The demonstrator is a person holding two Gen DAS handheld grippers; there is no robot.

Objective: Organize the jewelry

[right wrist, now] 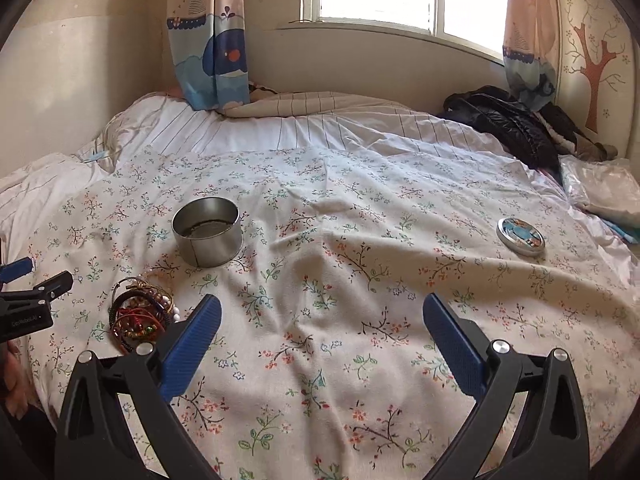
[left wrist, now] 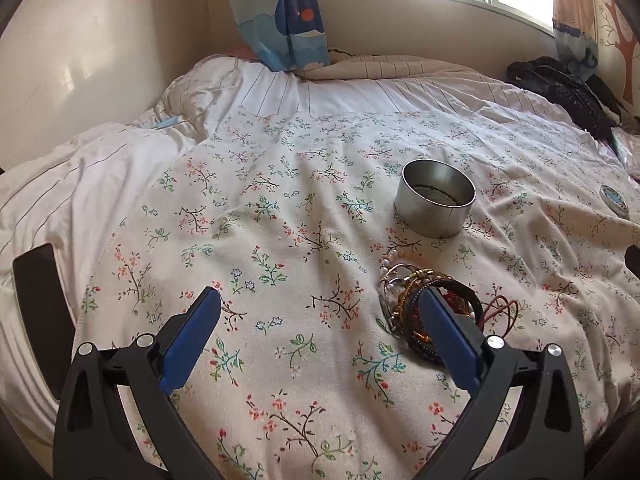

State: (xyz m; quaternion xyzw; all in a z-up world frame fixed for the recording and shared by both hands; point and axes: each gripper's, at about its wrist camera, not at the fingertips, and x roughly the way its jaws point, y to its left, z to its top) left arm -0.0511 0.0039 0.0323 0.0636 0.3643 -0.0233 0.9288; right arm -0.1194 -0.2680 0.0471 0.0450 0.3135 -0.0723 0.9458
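Note:
A pile of bracelets and bead strings (left wrist: 404, 292) lies on the floral bedspread, just in front of an open round metal tin (left wrist: 434, 204). My left gripper (left wrist: 320, 300) is open and empty; its right fingertip overlaps the pile in view. In the right wrist view the pile (right wrist: 138, 312) sits left of my open, empty right gripper (right wrist: 322, 306), with the tin (right wrist: 208, 230) behind it. The tin's lid (right wrist: 521, 237) lies flat at the right. The left gripper's tip (right wrist: 16, 268) shows at the left edge.
The floral cloth (right wrist: 340, 264) covers a rumpled white striped duvet (right wrist: 280, 128). A black jacket (right wrist: 508, 124) and a plastic bag (right wrist: 600, 188) lie at the far right. A wall, window and curtains stand behind the bed. A dark phone-like object (left wrist: 40, 300) lies at the left.

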